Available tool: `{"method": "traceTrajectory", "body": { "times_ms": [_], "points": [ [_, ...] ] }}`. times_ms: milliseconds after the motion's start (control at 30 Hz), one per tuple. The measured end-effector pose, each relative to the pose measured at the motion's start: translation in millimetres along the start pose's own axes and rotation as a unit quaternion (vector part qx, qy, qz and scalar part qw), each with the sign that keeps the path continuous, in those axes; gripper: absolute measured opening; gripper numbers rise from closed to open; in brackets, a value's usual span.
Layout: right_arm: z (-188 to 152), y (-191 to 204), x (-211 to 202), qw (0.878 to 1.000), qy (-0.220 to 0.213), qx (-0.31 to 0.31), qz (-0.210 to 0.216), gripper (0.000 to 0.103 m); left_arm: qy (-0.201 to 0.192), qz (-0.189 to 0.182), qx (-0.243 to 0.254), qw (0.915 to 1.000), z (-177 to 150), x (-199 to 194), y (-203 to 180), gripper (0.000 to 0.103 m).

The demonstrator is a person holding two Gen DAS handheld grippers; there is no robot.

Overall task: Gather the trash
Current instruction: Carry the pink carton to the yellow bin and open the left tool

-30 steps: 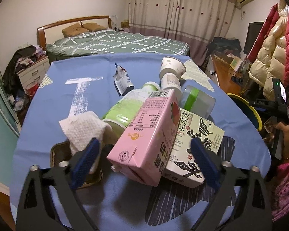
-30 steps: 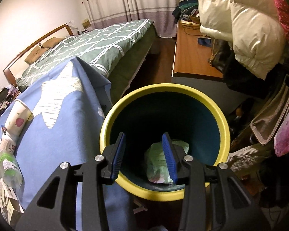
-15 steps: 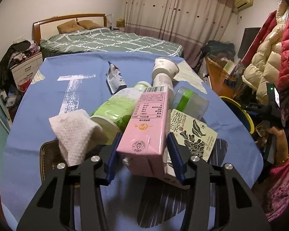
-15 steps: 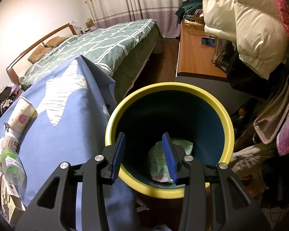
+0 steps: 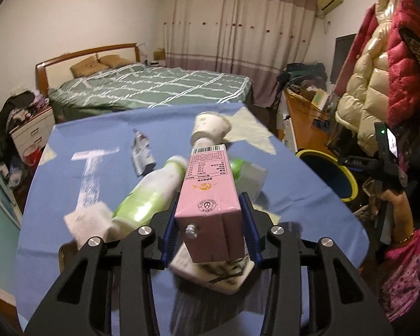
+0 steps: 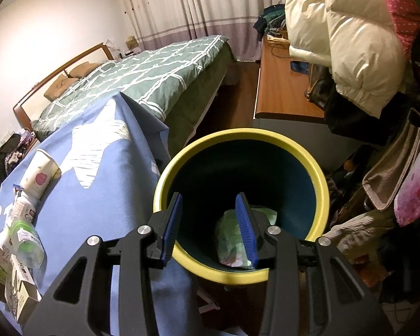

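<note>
Clamped by the left gripper (image 5: 210, 224), a pink carton (image 5: 210, 193) sits squeezed between both blue pads, its far end pointing away over the blue tablecloth (image 5: 70, 184). Just left of it lies a green bottle (image 5: 148, 196); beneath is a printed box (image 5: 221, 274). Right gripper (image 6: 210, 224) holds nothing, jaws partly apart above the yellow-rimmed bin (image 6: 319, 184), where green trash (image 6: 232, 232) lies.

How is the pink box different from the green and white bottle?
The pink drink carton is a flat-sided box; the green and white plastic bottle is round. The carton is clamped between the left gripper's blue pads, lifted at its near end; the bottle lies untouched on its side on the blue tablecloth. Both sit in the same trash pile.
</note>
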State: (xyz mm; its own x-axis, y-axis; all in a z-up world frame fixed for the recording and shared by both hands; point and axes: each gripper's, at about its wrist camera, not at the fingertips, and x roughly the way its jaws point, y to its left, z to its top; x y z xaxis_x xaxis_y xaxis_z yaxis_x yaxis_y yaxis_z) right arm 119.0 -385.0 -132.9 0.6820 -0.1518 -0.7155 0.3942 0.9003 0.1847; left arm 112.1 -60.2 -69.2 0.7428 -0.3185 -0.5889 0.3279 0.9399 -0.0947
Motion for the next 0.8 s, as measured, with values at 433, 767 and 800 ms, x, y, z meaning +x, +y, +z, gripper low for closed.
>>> {"method": "traceTrajectory", "body": {
  "times_ms": [433, 767, 800],
  "points": [
    [3, -51, -21, 0.999, -0.026, 0.027, -0.017, 0.038, 0.012, -0.106, 0.078, 0.9913, 55, 62, -114, 0.041],
    [-5, -91, -13, 0.998, -0.015, 0.051, -0.021, 0.038, 0.053, -0.152, 0.128, 0.9786, 76, 155, -225, 0.041],
    [-5, -94, -12, 0.998, -0.014, 0.053, -0.021, 0.038, 0.057, -0.154, 0.132, 0.9776, 76, 163, -234, 0.041]
  ]
}}
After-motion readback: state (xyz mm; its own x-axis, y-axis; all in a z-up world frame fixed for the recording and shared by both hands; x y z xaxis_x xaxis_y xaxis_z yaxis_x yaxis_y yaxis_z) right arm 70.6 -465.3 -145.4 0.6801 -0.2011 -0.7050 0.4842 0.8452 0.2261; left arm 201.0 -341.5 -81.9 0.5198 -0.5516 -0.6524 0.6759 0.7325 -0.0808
